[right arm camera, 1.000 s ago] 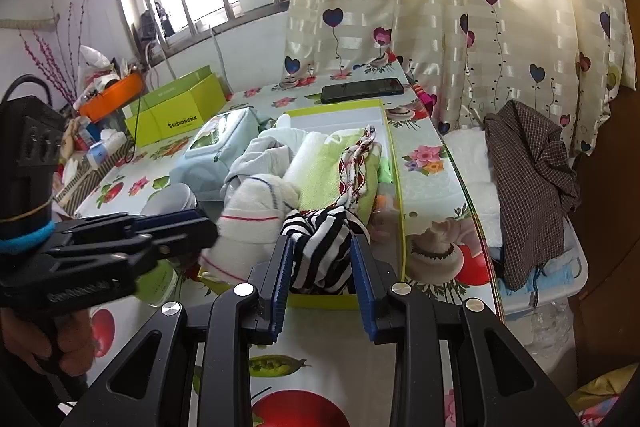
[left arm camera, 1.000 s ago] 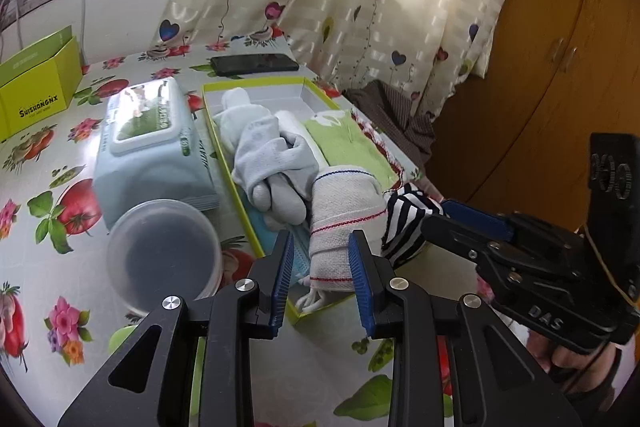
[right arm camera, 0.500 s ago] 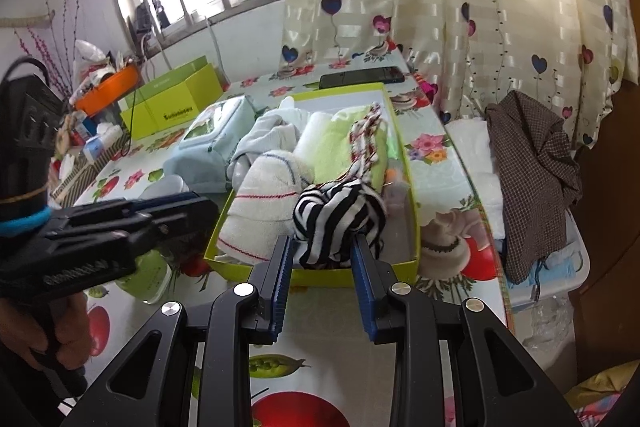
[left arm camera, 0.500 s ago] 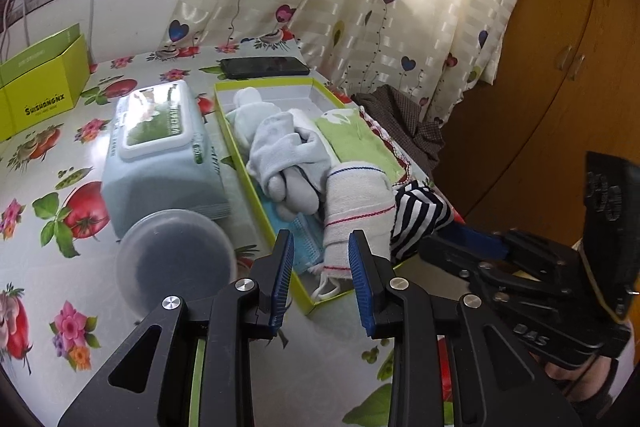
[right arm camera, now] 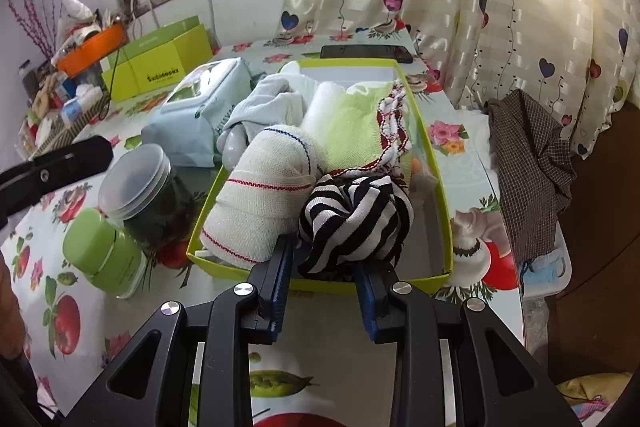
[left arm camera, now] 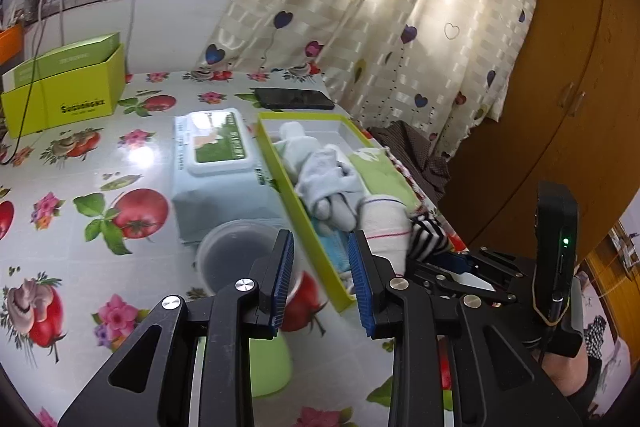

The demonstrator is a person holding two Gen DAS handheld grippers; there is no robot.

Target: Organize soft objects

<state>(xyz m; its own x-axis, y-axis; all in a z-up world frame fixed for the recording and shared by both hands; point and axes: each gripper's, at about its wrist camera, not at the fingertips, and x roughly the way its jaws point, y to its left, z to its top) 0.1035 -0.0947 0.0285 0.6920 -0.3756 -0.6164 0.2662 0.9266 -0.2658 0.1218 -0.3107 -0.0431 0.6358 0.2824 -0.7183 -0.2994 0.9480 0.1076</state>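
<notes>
**Q.** What does the right gripper (right arm camera: 323,269) hold, and why at that spot?

**A.** Its fingers stand narrow, closed on the lower edge of the black-and-white striped bundle (right arm camera: 356,219). The bundle sits at the near end of the green tray (right arm camera: 444,211), just over the front rim. This appears to be the last free corner of the tray, so the grip is probably kept on until the bundle is seated (whether it already rests on the tray floor cannot be told).

**Q.** And the left gripper (left arm camera: 320,281)?

**A.** Its fingers are also narrow, but nothing lies between the pads: through the gap show only the tablecloth (left arm camera: 120,267) and the tray's near corner. It hangs over the table on the tray's open side, judged to be clear of the placing hand.

**Q.** How is the tray filled beyond the bundle?

**A.** Touching the bundle on its left lies a rolled white cloth (right arm camera: 260,203) with red and blue lines. Behind it come grey-white socks (right arm camera: 268,103) and a folded green cloth (right arm camera: 352,127) with a red-and-white trim. The items lie side by side along the tray, presumably so each stays visible. The far end shows bare tray floor.

**Q.** What lies outside the tray?

**A.** Near the front, a green-lidded jar (right arm camera: 104,255) and a clear-lidded jar (right arm camera: 136,183); further back, a pack of wipes (right arm camera: 200,115); beyond the tray's far end, a phone (right arm camera: 366,53). These hard items stand apart from the soft ones, as the sorting would require.
</notes>
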